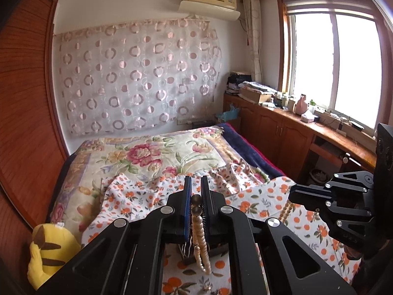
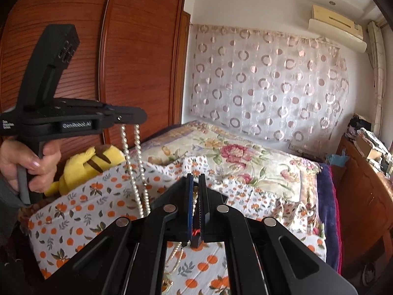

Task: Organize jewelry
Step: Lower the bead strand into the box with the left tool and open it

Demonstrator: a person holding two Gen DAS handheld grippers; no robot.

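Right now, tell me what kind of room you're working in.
A bedroom in a home, most likely: a bed under a floral blanket, a tall wooden wardrobe beside it, and a wall air conditioner.

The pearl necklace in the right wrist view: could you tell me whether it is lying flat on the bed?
No, the pearl necklace hangs in two strands from the shut left tongs, held up above the orange-print cloth.
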